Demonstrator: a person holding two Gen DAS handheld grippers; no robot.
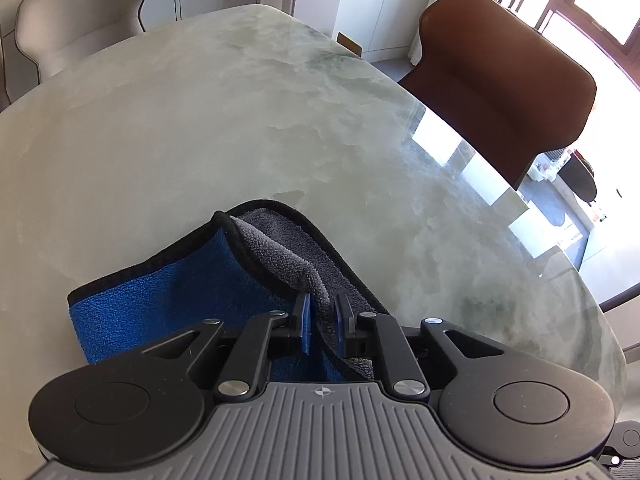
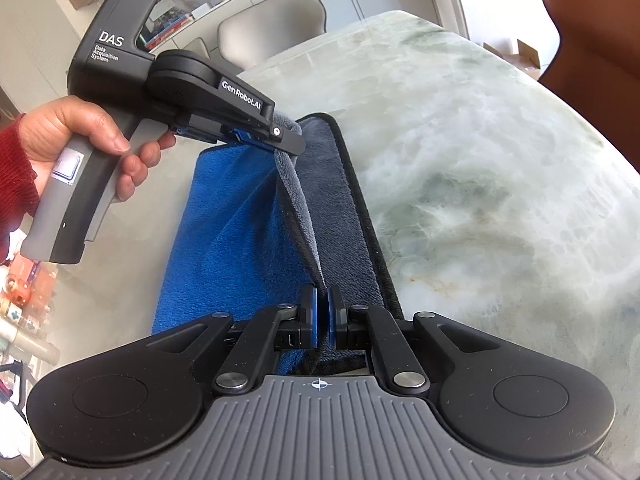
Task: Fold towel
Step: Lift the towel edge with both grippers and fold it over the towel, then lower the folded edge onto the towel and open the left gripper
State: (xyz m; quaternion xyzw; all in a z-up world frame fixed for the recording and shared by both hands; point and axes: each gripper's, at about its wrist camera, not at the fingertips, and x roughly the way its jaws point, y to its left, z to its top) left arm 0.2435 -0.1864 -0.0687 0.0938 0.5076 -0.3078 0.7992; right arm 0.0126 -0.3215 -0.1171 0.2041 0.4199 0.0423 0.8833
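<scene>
While the towel (image 2: pixel 224 220) lies partly folded on the marble counter (image 2: pixel 480 160), blue side up at left and grey side at right, its lifted black-trimmed edge runs between 2 grippers. At the near end, the right hand-held gripper (image 2: pixel 322 312) pinches that edge tight. At the far end, the left hand-held gripper (image 1: pixel 322 316) stands slightly parted around the grey fold, held by a hand (image 2: pixel 80 136) in a red sleeve (image 2: pixel 16 168).

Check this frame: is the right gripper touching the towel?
Touching. In the right wrist view, the right gripper has its jaws closed on the towel's black-trimmed edge, which runs straight in between them.
</scene>
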